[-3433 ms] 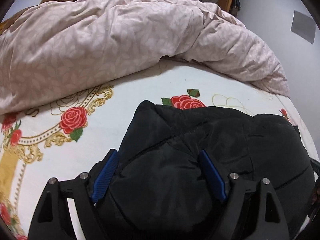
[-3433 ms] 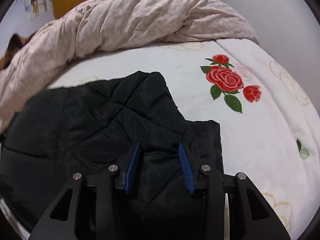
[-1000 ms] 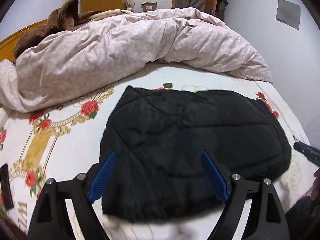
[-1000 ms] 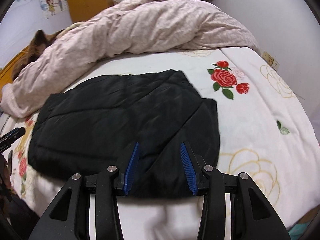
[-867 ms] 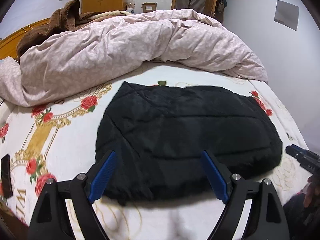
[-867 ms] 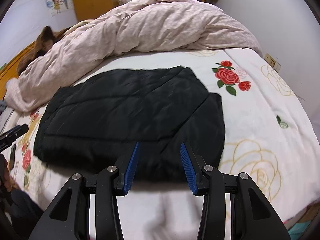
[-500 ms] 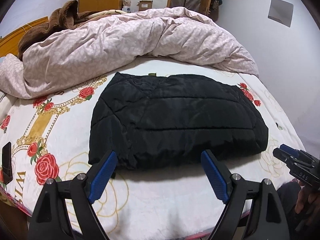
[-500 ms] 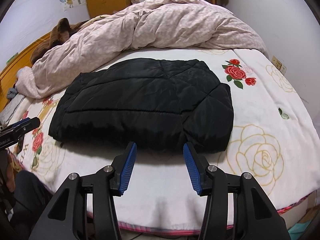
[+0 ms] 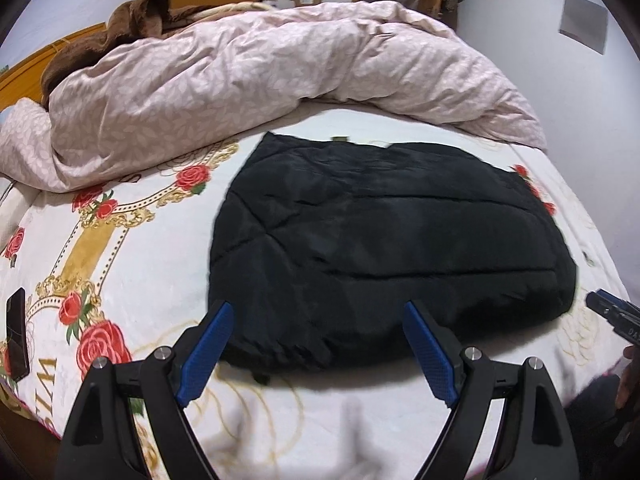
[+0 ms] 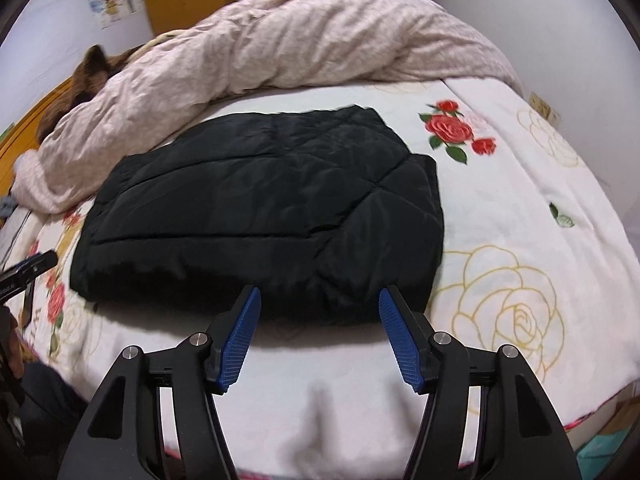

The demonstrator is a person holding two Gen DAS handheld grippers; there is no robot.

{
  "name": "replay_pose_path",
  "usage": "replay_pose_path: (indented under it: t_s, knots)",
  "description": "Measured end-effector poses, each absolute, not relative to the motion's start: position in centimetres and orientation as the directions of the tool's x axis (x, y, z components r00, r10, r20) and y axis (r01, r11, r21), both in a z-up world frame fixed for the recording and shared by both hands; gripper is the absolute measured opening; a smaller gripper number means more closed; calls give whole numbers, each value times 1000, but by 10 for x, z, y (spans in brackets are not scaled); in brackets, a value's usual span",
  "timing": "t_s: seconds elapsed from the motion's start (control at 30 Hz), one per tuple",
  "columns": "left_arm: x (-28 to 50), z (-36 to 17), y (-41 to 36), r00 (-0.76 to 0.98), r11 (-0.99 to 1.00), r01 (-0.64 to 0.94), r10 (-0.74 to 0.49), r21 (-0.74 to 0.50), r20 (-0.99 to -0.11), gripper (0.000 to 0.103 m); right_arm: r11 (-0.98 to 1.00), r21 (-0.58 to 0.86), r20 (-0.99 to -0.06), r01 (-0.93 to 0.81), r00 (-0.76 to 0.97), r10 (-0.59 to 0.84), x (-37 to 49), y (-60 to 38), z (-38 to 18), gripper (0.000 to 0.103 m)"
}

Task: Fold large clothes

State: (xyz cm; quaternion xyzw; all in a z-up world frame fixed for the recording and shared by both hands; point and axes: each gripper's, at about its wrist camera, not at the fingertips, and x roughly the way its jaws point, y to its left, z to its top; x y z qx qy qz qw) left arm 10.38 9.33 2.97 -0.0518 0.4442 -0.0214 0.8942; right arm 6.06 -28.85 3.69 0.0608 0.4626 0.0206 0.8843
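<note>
The black jacket (image 9: 384, 248) lies folded on the bed (image 9: 132, 264) just beyond both gaping, empty tongs, left (image 9: 316, 354) and right (image 10: 318, 334), the right having just opened wider; folding looks finished, calling only for tidying.

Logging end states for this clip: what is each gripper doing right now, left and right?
Left gripper: open, holding nothing, short of the folded black jacket.
Right gripper: open, its jaws have just been opening, nothing between them.
</note>
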Motion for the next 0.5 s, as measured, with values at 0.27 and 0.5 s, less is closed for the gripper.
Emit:
replay_pose_path:
  t_s: [0.27, 0.5]
  knots:
    - [163, -2, 153, 600, 989, -74, -58, -128, -798, 87, 980, 153, -836, 126, 545, 60, 111, -331, 13, 63]
    - [207, -41, 175, 546, 982, -77, -101, -171, -831, 88, 971, 175, -855, 165, 515, 66, 140, -355, -9, 75]
